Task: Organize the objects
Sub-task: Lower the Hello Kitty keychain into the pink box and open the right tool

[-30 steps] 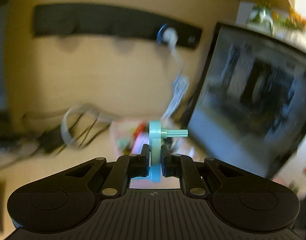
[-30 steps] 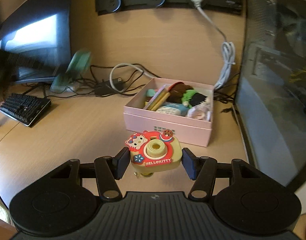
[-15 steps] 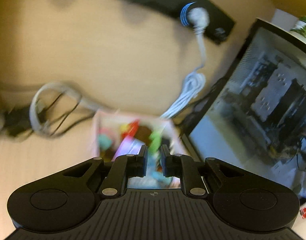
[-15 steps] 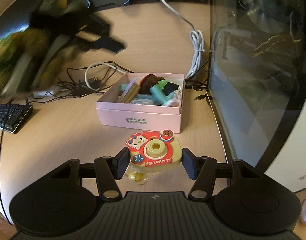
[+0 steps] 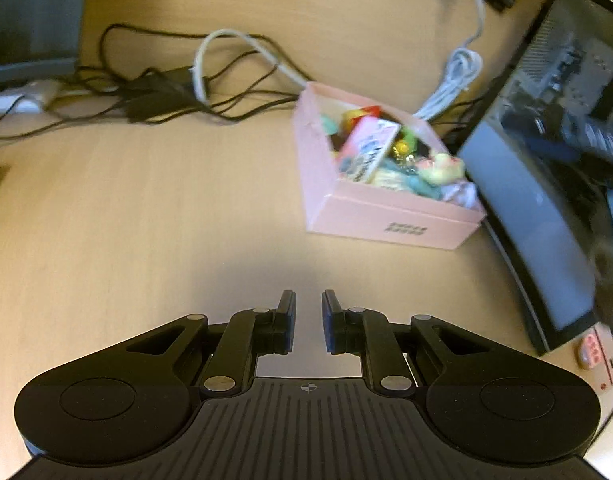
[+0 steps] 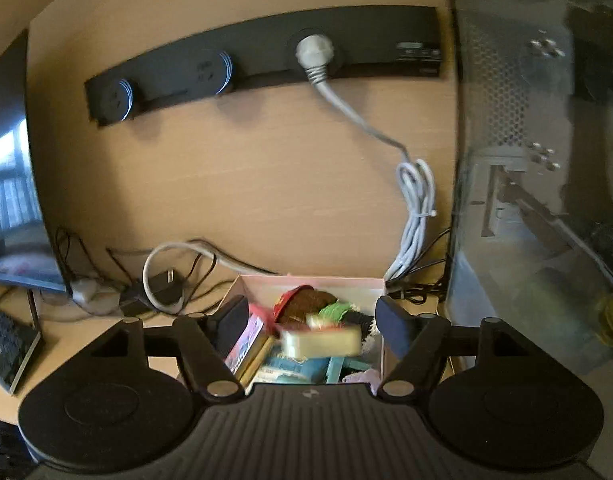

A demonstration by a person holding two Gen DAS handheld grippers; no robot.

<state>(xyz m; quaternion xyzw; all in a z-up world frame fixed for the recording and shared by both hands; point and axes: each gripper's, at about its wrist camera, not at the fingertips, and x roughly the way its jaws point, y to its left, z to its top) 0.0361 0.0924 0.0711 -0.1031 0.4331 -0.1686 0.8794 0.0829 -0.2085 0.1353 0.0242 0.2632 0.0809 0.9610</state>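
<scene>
tabletop (image 5: 146,200) carries pink box (image 5: 390,226) beside computer case (image 6: 538,184); box full of small toys; right hand-held gripper (image 6: 310,322) over box, jaws opening, yellow toy camera (image 6: 320,343) loose between them; left hand-held gripper (image 5: 308,322) pressed together, empty

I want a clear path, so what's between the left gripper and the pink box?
Nothing but bare wooden desk. The left wrist view shows only tabletop from the left gripper up to the pink box, which sits ahead and to its right.
</scene>
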